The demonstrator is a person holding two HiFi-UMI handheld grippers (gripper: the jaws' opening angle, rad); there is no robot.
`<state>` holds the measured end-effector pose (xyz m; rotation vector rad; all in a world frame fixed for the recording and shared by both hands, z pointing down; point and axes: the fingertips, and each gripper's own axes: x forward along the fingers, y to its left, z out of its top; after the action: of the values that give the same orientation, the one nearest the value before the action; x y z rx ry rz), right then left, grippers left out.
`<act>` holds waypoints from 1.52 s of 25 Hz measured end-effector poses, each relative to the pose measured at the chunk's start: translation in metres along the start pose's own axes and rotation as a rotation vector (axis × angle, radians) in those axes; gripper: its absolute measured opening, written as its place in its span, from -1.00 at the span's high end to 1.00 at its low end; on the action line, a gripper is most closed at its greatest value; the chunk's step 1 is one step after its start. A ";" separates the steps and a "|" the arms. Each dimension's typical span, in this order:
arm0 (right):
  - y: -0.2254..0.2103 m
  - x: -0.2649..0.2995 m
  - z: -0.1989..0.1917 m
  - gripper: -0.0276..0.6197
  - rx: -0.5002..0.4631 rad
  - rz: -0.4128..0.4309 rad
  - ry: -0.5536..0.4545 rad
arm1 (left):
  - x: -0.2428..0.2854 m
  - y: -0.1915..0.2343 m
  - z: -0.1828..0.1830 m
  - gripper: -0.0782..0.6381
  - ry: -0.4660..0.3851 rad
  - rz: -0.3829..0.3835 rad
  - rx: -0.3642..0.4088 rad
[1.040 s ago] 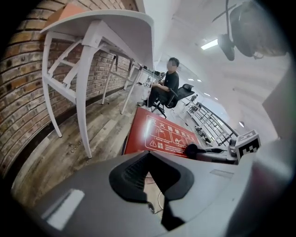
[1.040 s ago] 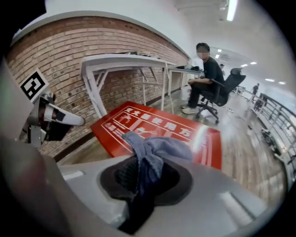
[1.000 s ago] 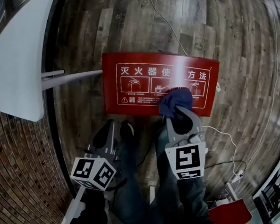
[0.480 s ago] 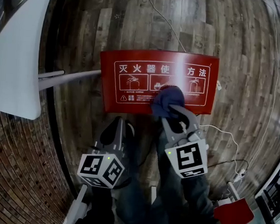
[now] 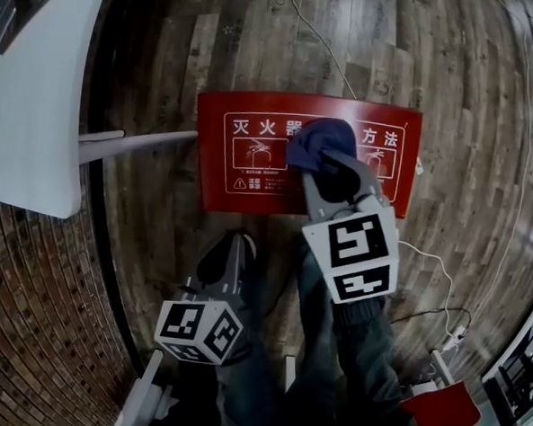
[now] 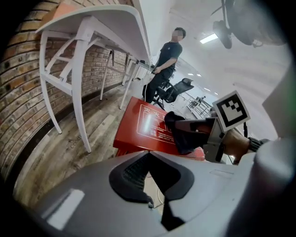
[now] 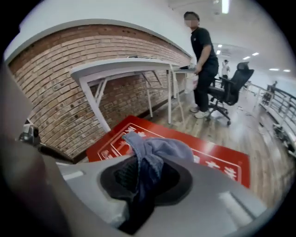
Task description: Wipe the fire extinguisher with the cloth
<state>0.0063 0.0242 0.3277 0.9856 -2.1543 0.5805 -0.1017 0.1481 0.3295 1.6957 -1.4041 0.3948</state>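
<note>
The right tool point(image 5: 328, 171) pinches a bunched blue cloth point(image 5: 318, 140) over the red fire extinguisher box point(image 5: 242, 166), which lies flat on the wooden floor point(image 5: 156, 246). The left tool point(image 5: 230, 250) is pressed together, empty, and short of the box.

We see a floor point(image 5: 165, 111) of weathered wooden planks in grey and brown. A brick wall point(image 7: 60, 88) runs along one side, with a dark strip point(image 5: 112, 270) at its foot. Beside the wall stands a white table point(image 5: 30, 103) on white legs point(image 6: 79, 92) with slanted braces, and more tables of the same kind follow behind it. A thin white cable point(image 5: 305, 30) trails across the planks. Farther down the room we make out a person point(image 7: 203, 60) in dark clothes standing beside a black office chair point(image 7: 233, 85), and a railing point(image 7: 280, 109) at the far right. The ceiling is white, lit by bright strip lights point(image 7: 225, 5).
</note>
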 end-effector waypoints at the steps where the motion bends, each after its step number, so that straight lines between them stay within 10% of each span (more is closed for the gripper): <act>1: 0.025 0.013 0.011 0.72 -0.033 0.054 0.000 | -0.003 0.007 0.003 0.76 -0.009 0.016 -0.005; 9: 0.114 0.051 0.040 0.72 -0.246 0.274 -0.008 | -0.016 0.028 0.012 0.76 -0.043 0.068 -0.030; 18: -0.101 -0.017 -0.001 0.72 0.025 -0.140 -0.014 | -0.018 0.026 -0.006 0.76 -0.033 0.045 -0.051; 22: -0.117 -0.023 -0.008 0.72 0.078 -0.250 -0.002 | -0.025 0.032 -0.014 0.76 -0.023 0.063 -0.061; 32: 0.091 0.066 0.066 0.72 -0.276 0.214 -0.004 | -0.029 0.027 -0.014 0.76 -0.006 0.075 -0.056; 38: 0.042 0.017 0.015 0.72 -0.195 0.184 -0.028 | -0.028 0.025 -0.017 0.76 0.008 0.065 -0.058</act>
<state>-0.0406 0.0324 0.3262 0.6992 -2.2924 0.4332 -0.1280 0.1797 0.3296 1.6031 -1.4538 0.3924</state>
